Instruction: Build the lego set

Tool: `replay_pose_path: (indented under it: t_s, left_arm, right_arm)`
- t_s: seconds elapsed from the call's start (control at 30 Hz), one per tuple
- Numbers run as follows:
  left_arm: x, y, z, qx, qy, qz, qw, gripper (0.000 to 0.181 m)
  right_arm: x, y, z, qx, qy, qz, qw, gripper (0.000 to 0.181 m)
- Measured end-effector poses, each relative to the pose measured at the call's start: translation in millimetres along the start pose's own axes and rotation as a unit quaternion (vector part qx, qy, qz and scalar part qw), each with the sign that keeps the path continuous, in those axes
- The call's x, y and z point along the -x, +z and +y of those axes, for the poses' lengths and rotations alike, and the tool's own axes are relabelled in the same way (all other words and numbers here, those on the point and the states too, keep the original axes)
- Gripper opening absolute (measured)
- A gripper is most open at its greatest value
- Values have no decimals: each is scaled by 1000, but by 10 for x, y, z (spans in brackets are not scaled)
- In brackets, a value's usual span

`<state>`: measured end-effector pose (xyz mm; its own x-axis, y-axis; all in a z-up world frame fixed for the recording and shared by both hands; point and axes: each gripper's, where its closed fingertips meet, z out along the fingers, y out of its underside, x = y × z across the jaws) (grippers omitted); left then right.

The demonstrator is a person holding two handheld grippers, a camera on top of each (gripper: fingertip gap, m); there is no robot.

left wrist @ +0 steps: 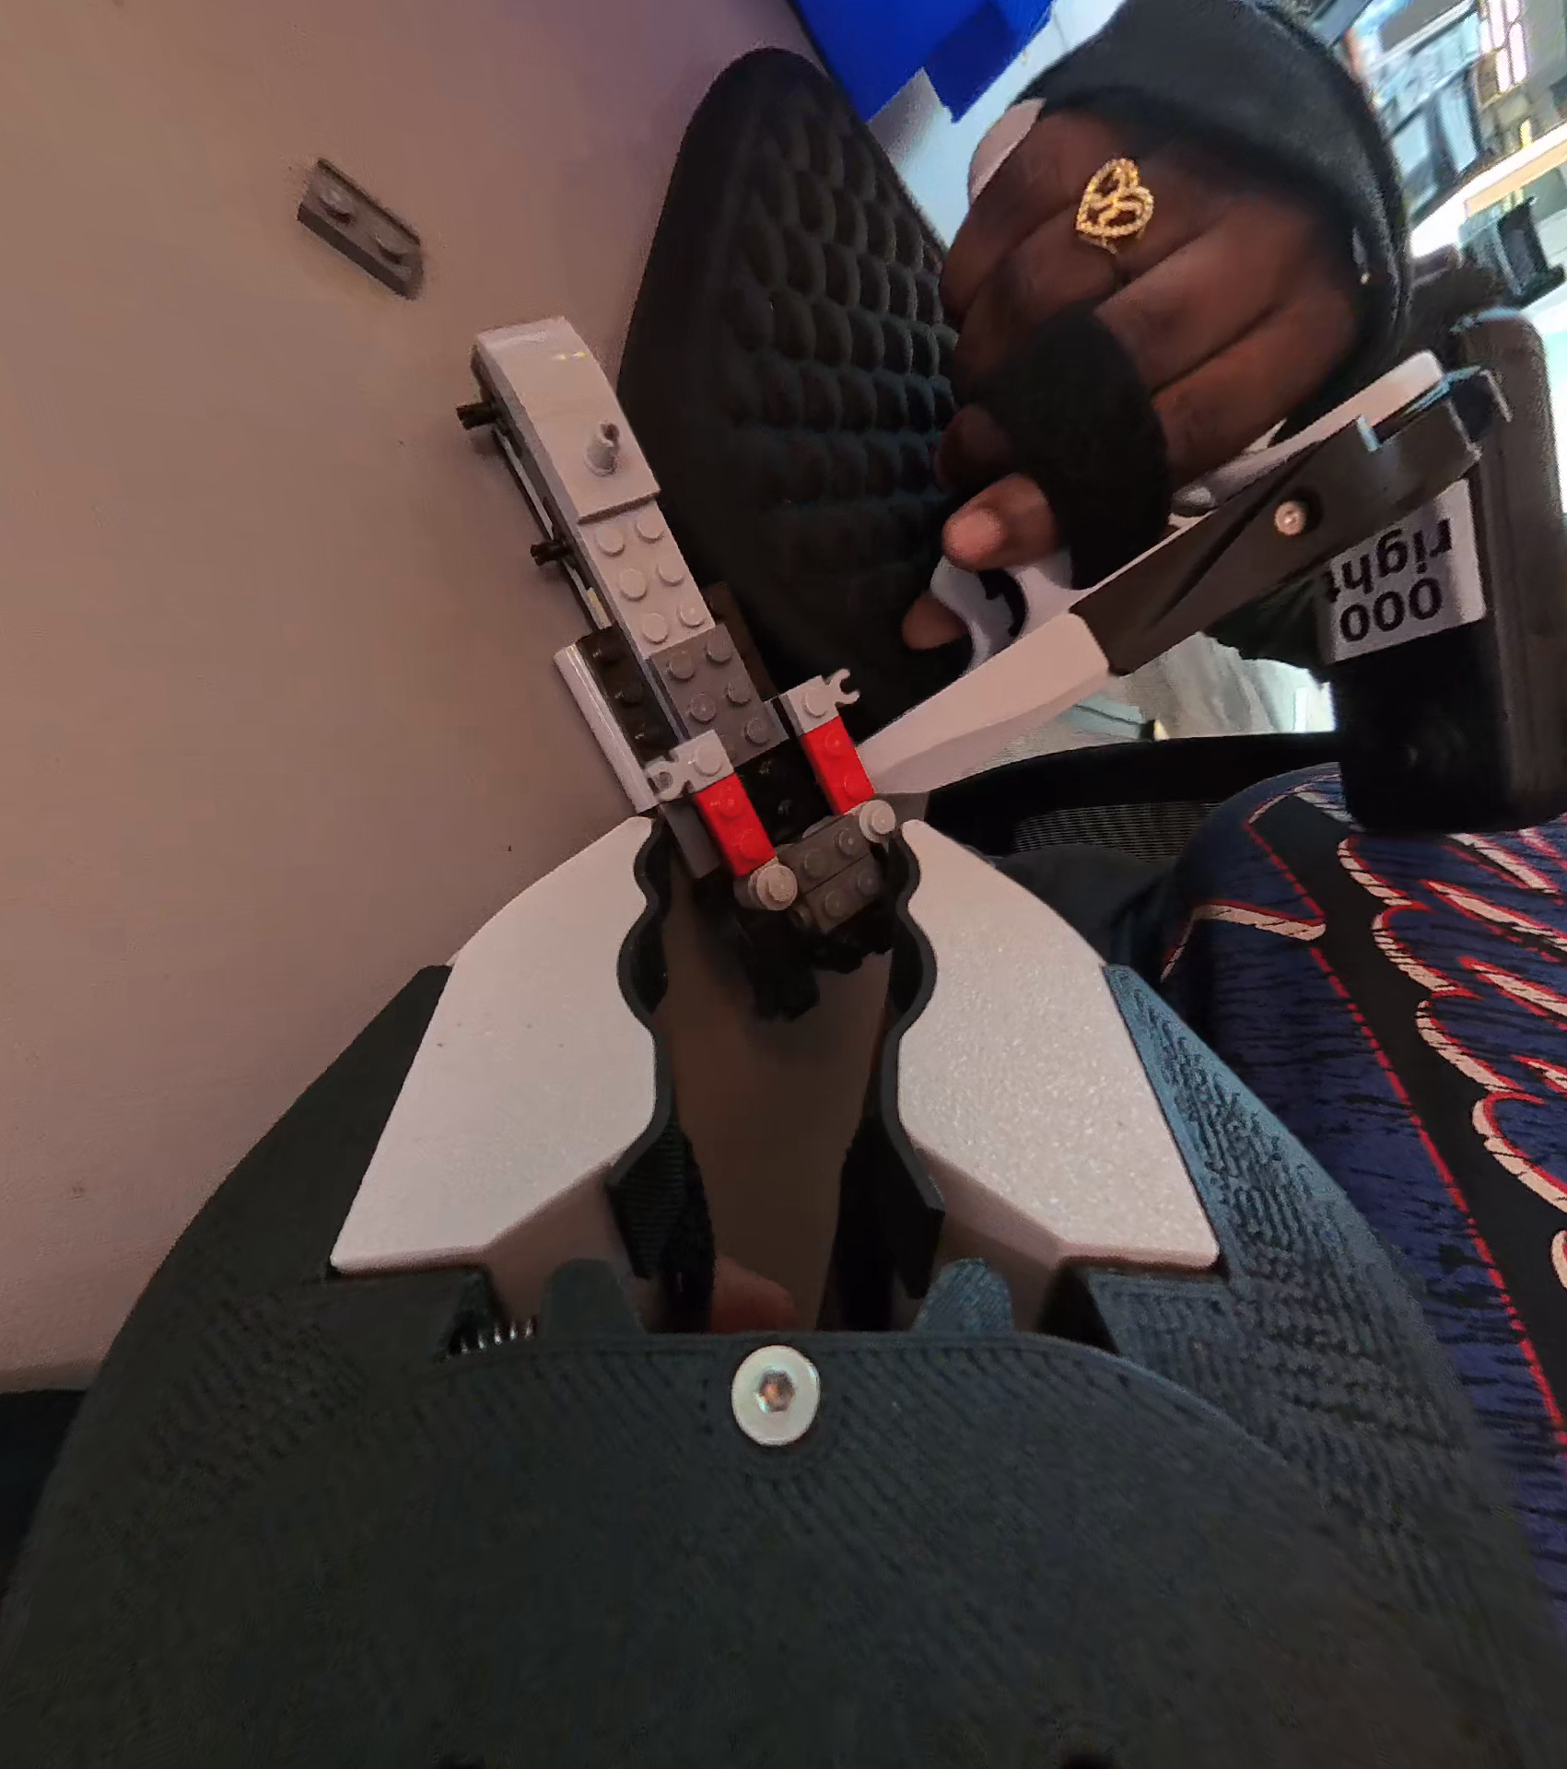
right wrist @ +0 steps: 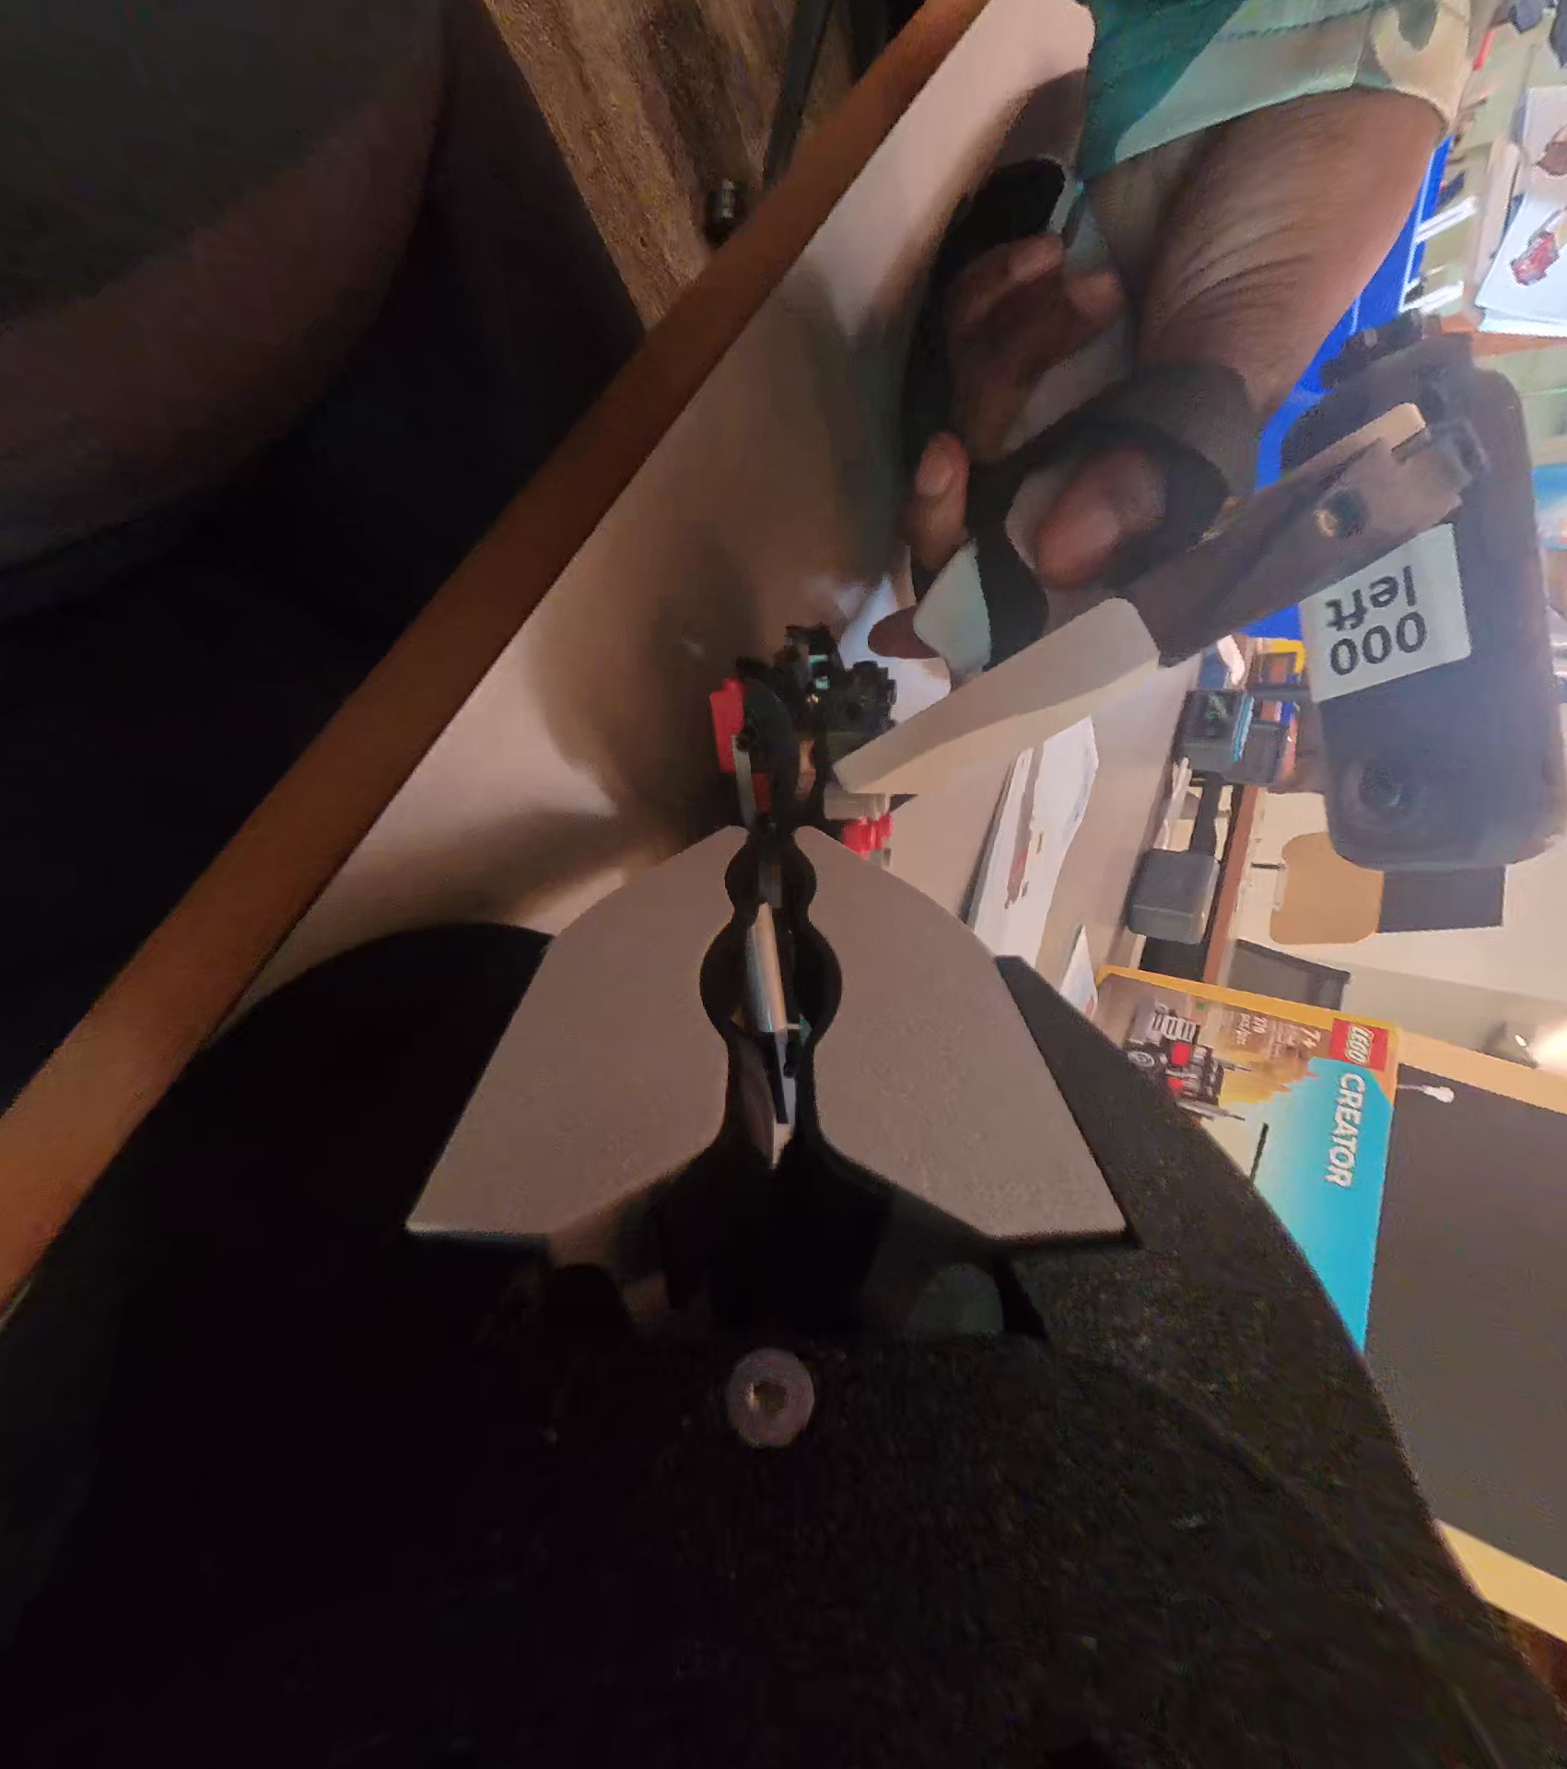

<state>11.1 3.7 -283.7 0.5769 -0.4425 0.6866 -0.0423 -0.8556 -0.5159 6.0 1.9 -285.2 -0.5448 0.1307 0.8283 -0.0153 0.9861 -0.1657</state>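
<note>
Tongs (left wrist: 774,842) (right wrist: 772,842) pinch model (left wrist: 664,670) beside table edge (right wrist: 435,670).

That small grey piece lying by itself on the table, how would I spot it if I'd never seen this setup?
In the left wrist view, start at the pale table and the half-built lego model that the left gripper clamps. Look up and left of the model's long light-grey end: a small dark-grey flat plate lies alone. Unlike every other brick, it is attached to nothing and nothing touches it.

Lego model (left wrist: 765,862) underside (claw-hidden)
</note>
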Motion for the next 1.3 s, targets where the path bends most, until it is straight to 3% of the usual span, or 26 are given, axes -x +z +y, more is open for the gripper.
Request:
replay_pose_path:
  t_s: [0.23,0.47,0.8,1.3]
  left_arm:
    - [-8,2,6,4,-9,10,1000,42]
    - [-75,54,54,30,19,16,999,42]
    - [-126,167,-14,43,64,6,997,43]
    - [-125,200,-45,52,63,3,997,43]
  right_arm:
    - [-5,-126,23,-9,25,1,1000,3]
    - [21,-316,241,25,36,15,999,3]
    - [-67,-339,291,42,-42,38,997,3]
    - [-33,-312,261,8,-71,-100,992,4]
